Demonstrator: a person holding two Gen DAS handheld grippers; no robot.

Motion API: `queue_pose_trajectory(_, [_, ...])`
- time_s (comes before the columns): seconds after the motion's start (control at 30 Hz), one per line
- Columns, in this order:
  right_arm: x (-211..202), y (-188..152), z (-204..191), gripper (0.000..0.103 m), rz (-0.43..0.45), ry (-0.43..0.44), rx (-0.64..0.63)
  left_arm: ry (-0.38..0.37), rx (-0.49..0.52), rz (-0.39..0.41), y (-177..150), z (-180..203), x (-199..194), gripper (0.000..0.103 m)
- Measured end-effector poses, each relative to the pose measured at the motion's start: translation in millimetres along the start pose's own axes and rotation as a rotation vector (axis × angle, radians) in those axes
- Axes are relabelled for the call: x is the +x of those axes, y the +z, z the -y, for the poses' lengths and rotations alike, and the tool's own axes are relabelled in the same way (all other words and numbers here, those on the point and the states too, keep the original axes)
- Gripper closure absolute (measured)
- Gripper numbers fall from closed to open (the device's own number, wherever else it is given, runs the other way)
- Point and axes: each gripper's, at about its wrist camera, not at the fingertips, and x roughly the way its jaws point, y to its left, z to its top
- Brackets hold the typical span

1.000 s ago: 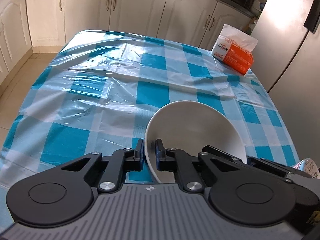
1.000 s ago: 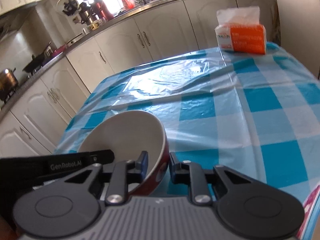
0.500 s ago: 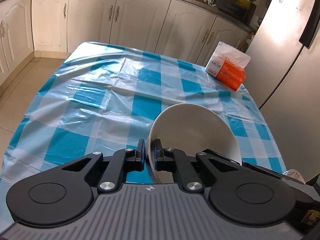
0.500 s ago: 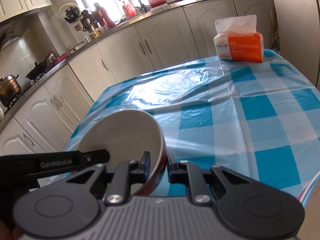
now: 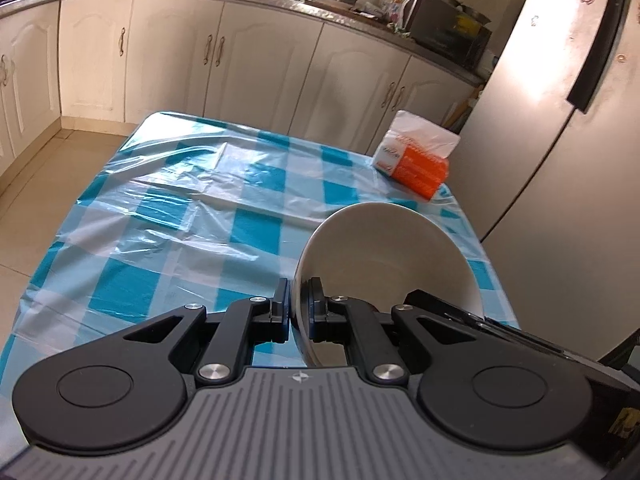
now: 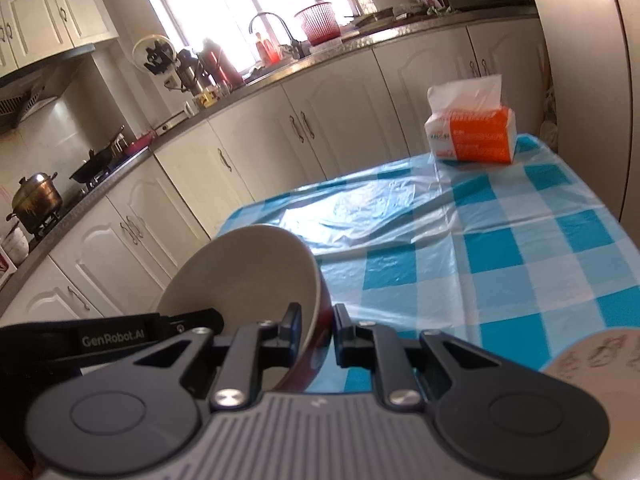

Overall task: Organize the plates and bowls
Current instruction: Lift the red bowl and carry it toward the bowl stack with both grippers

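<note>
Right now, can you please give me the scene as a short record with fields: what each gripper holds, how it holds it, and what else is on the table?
left gripper: shut on the rim of a plain white ceramic bowl, tilted, above the table
right gripper: shut on the rim of a bowl with red outside and cream inside, tilted
table cover: blue and white checked plastic cloth
other item: orange and white tissue pack at the far corner
near edge, right view: part of a patterned plate

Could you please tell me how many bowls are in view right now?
2. A white bowl is gripped by its rim in the left gripper, and a red-sided bowl likewise in the right gripper, both above the checked table. Others may be out of view.
</note>
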Motion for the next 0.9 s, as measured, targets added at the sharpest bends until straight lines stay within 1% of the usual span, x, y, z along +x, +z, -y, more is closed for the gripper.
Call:
queue_pose_trajectory(0.23, [-39,5,11,0.089,0.046,0.0,0.007,-0.042,0.016,0.021,-6,26,-19,0.1])
queue_pose_trajectory(0.47, [-78,7,33,0.089,0.091,-0.016,0.022,-0.089,0.047,0.03,-16,61,-32,0.1])
queue_pose_trajectory(0.67, [-110,4,60,0.089,0.123,-0.042,0.048,-0.126,0.084,0.016,-29,92,-33,0.1])
queue_pose_trajectory(0.9, [-135,-4,94,0.089,0.14,-0.079,0.096,-0.16,0.11,-0.017,-45,121,-24,0.1])
